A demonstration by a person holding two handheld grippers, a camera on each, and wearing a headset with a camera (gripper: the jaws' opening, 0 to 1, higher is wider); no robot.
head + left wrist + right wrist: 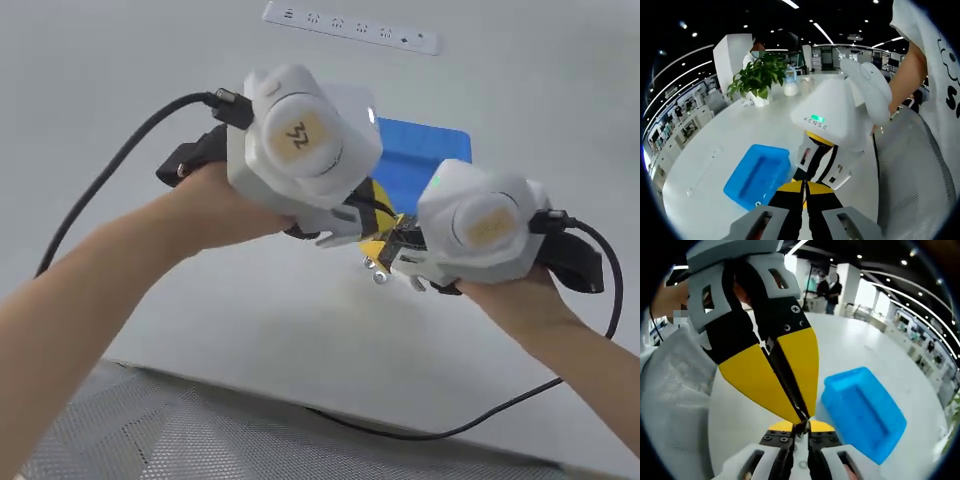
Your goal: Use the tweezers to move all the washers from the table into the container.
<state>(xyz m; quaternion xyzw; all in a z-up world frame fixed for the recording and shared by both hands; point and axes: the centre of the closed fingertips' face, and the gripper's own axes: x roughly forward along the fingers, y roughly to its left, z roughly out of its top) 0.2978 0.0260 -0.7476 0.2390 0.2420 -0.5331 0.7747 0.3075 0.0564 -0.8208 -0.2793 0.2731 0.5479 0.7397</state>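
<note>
White tabletop [300, 330] in a bright open-plan hall carries a power strip [350, 25] along the head view's top edge. At frame centre, a person brings two hand-held tools nose to nose.

In the right gripper view the left tool [799, 412] slants down from the upper left. Its yellow jaws are pinched narrow on a thin dark strip, judged to be the tweezers [785, 377]. The right tool [800, 431] rises from the bottom edge with its jaws also drawn narrow, right at the strip's lower tip. Whether it grips that tip cannot be told.

The tip-to-tip pose reads as a handover or a re-seating, probably to set the slim tweezers square before any picking begins.

The blue container [430, 150] sits open on the tabletop just behind the tools. It lies right of centre in the head view and lower left in the left gripper view, likely kept near so each carry is short. A potted plant [757, 80] stands farther back, at that view's upper left.
</note>
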